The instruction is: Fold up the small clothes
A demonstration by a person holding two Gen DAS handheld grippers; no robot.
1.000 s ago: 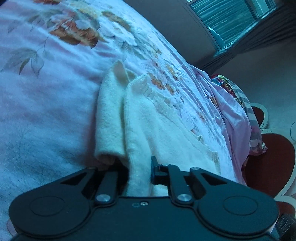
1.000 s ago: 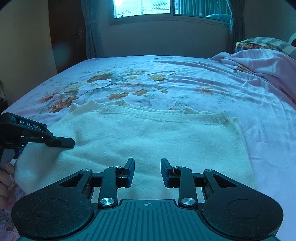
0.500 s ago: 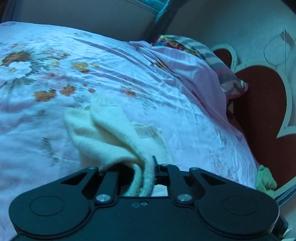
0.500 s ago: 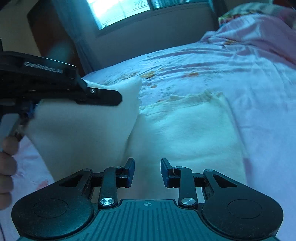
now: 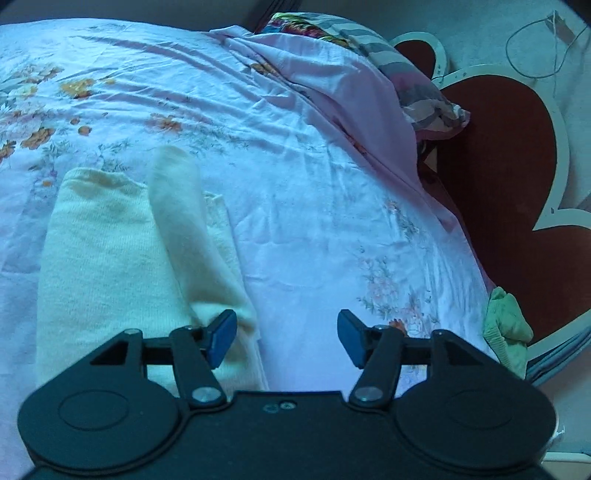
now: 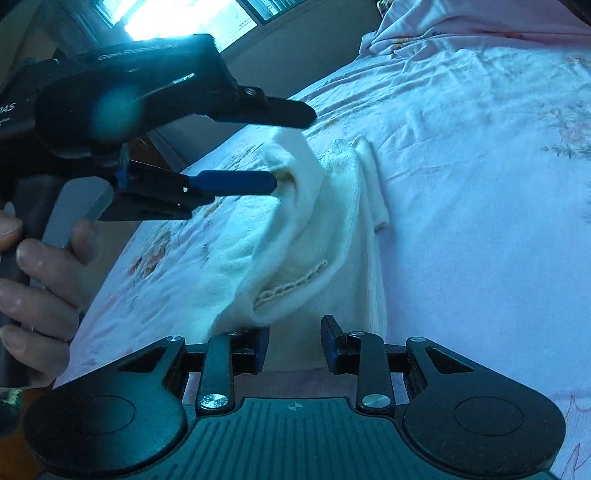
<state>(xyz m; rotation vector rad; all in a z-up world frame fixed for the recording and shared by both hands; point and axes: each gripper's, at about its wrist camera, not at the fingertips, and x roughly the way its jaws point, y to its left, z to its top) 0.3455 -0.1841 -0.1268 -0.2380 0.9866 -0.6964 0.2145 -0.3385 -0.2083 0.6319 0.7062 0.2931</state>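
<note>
sweater [image 5: 110,258] hem behind left tool [image 5: 282,338]

A bed [image 5: 295,155] fills most of both views, under a pale pink sheet [image 5: 314,221] printed with orange flowers and creased in long folds. In the left wrist view, toward one o'clock, a striped pillow [image 5: 413,88] lies at the bed's edge — beside it, at three o'clock, a dark red heart-shaped headboard [image 5: 509,177] with a white rim. A green cloth [image 5: 506,332] sits at four o'clock. A bright window [image 6: 177,18] shows at eleven o'clock in the right wrist view.
</note>
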